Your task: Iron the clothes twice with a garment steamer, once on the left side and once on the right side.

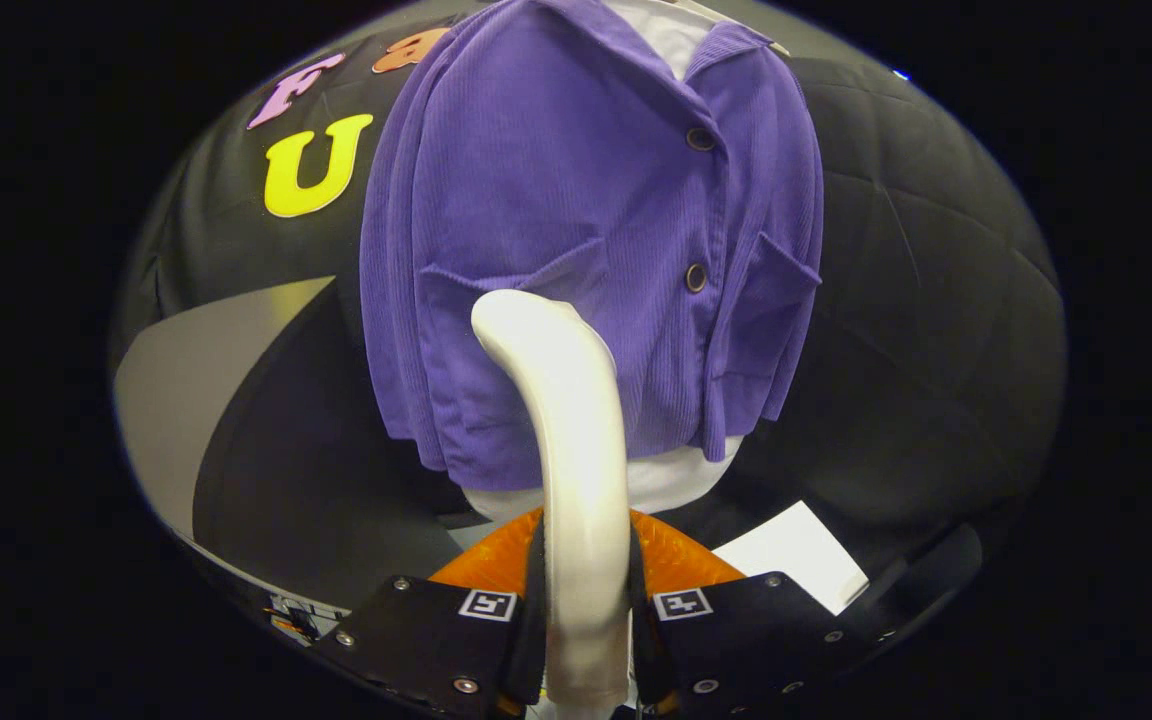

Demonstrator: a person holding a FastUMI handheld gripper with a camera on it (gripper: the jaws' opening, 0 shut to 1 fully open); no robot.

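Observation:
A purple buttoned jacket (576, 230) hangs upright ahead of me over a white inner garment (671, 478) that shows at its hem and collar. My gripper (584, 590) is shut on the white handle of the garment steamer (576, 440). The handle rises from between the fingers and curves forward. Its rounded top sits in front of the jacket's left half, just below the left chest pocket. Whether the steamer's head touches the cloth cannot be told, since the head faces away from me.
An orange rounded base (681, 560) lies just beyond the fingers under the steamer handle. A white sheet (796, 560) lies on the dark surface to the right. A grey panel (196, 400) stands at the left beside the jacket.

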